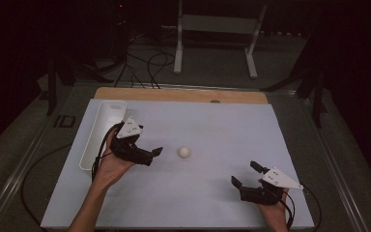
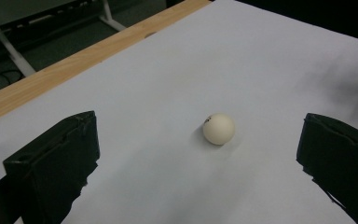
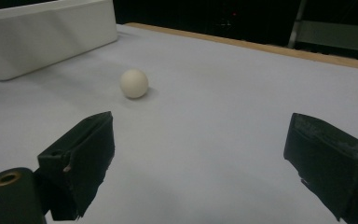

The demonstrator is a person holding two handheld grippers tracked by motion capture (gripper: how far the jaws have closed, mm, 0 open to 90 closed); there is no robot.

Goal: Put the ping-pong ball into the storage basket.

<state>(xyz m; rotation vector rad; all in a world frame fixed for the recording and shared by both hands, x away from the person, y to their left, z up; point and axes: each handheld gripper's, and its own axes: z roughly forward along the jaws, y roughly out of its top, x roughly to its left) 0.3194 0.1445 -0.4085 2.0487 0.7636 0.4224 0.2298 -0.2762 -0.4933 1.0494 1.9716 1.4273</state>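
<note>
Where the white sheet covers the bench (image 1: 212,203), wide bare room is left all around. A white tray (image 1: 102,133) is set along its left edge. Both jaws of the left hand-held gripper (image 1: 155,153) and right hand-held gripper (image 1: 244,175) are held apart, empty. Between them, nearer the left, the ball (image 1: 184,152) lies alone.

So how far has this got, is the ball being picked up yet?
Nothing looks done: the ball lies loose on the white sheet, apart from the tray. In hand: the left gripper is open and near it, with the ball ahead between its jaws in the left gripper view. The right gripper is open, farther off. Left, probably: closing on the ball and lifting it, perhaps to the tray.
</note>
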